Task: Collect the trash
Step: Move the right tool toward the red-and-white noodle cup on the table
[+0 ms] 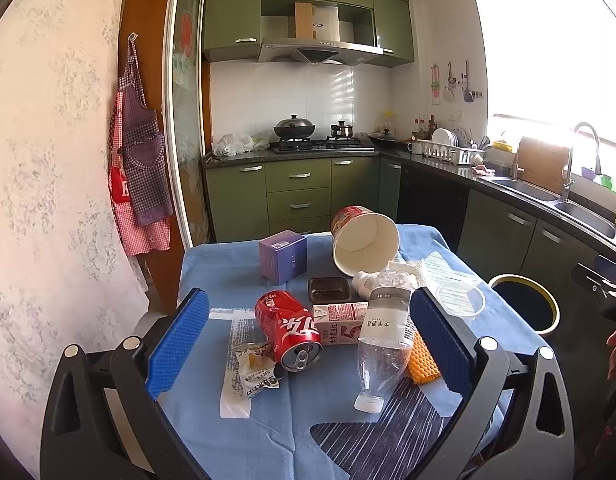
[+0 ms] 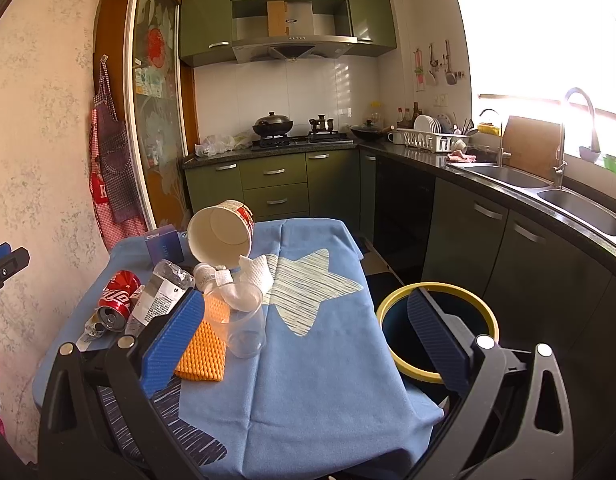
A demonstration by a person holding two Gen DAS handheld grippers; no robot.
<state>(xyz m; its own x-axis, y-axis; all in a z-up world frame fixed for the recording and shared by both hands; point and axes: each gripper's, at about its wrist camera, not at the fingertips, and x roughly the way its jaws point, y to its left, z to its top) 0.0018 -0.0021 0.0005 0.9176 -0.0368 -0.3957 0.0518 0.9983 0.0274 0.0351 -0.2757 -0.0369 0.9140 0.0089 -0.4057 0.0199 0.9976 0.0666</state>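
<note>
Both grippers, left [image 1: 308,344] and right [image 2: 303,336], I hold wide open and empty above the blue tablecloth [image 2: 316,380]. Nearest my left one: red can [image 1: 287,334] and clear bottle [image 1: 384,340], each lying on its side, long axis toward me. Bin [image 2: 438,330] stands beside the table, nearer my right.
</note>
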